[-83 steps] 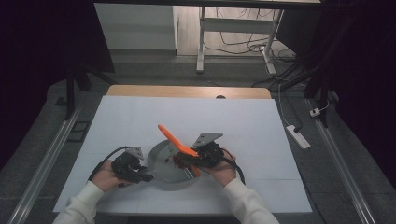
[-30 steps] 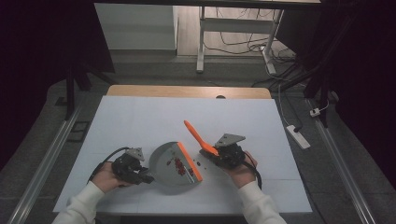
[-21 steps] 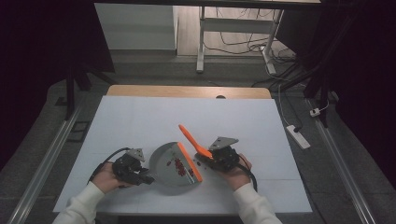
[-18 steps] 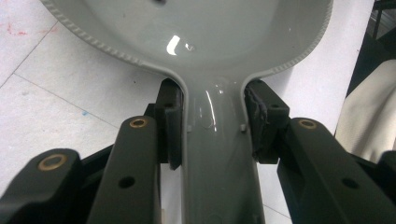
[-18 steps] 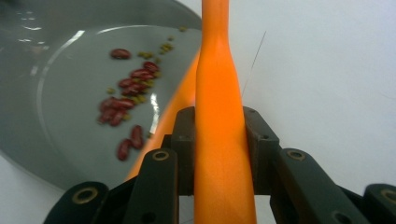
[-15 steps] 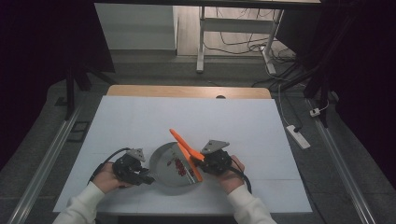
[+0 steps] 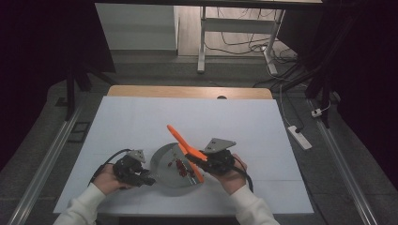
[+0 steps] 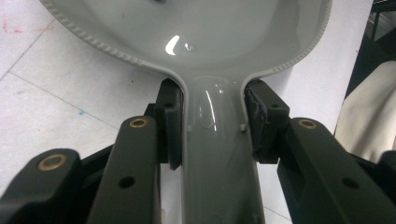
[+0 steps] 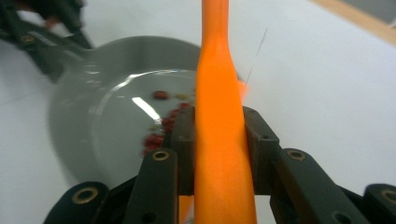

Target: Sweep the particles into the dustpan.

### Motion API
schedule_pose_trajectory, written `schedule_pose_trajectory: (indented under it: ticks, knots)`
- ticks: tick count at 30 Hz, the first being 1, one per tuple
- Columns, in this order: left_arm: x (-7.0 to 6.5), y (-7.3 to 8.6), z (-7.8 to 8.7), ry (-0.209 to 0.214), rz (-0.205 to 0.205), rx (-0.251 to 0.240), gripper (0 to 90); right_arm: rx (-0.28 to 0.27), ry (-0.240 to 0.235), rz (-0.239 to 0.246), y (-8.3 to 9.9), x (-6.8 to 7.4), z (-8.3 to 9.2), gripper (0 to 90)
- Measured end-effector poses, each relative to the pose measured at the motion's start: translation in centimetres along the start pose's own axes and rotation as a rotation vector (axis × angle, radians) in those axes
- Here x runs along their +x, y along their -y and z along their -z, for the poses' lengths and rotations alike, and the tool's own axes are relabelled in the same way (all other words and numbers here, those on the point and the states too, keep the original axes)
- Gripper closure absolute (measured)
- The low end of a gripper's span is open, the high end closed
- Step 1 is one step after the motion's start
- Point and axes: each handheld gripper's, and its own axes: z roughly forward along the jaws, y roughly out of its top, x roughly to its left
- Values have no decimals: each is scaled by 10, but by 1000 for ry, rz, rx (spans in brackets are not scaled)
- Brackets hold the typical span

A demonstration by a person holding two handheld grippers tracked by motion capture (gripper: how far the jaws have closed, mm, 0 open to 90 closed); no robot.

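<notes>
Since a second ago my right gripper (image 7: 202, 159) has carried the orange brush (image 7: 185, 146) back leftward over the grey dustpan (image 7: 170, 165) on the white counter (image 7: 141, 117). My left gripper (image 7: 139, 174) has its jaws closed on the dustpan's handle (image 8: 212, 154); right jaws clamp the brush. I judge I am sweeping; next, push the red crumbs (image 7: 180, 165) deeper in.

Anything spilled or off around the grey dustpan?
No spill: the red bits all lie inside the grey dustpan, none on the white table. Left gripper clamps the pan's handle squarely; right gripper holds the orange brush. Right gripper view is motion-blurred.
</notes>
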Motion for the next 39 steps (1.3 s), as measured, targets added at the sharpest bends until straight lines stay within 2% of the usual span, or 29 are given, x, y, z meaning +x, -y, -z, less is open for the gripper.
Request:
schedule_pose_trajectory:
  ticks: [4,6,11,17,20,25,28,30,31,33,36,39]
  knots:
    - [-5,4,2,2,-9,2,620,-7,52,-42,8,-15,16,700]
    - [-8,6,3,8,-15,5,620,9,73,-55,16,-19,21,700]
    - [-15,7,2,8,-27,13,620,79,95,-67,35,-15,25,700]
    - [-19,8,1,7,-21,11,620,129,74,-49,46,-3,23,700]
    - [-20,8,0,7,-17,10,620,123,54,-64,47,3,21,700]
    - [-20,7,-1,10,-21,14,620,135,47,-25,43,15,19,699]
    - [-20,6,-2,8,-18,14,620,128,5,-30,40,21,17,700]
    - [-20,7,-2,7,-17,13,620,128,-14,-12,38,27,15,700]
    - [-20,7,-2,7,-17,13,620,125,-15,-5,38,28,15,699]
    - [-20,7,-3,9,-14,12,620,104,-32,-23,37,28,16,700]
    - [-20,7,-4,11,-14,14,620,56,-91,-72,35,25,19,700]
    - [-20,8,-4,11,-15,13,620,34,-84,-54,32,26,23,700]
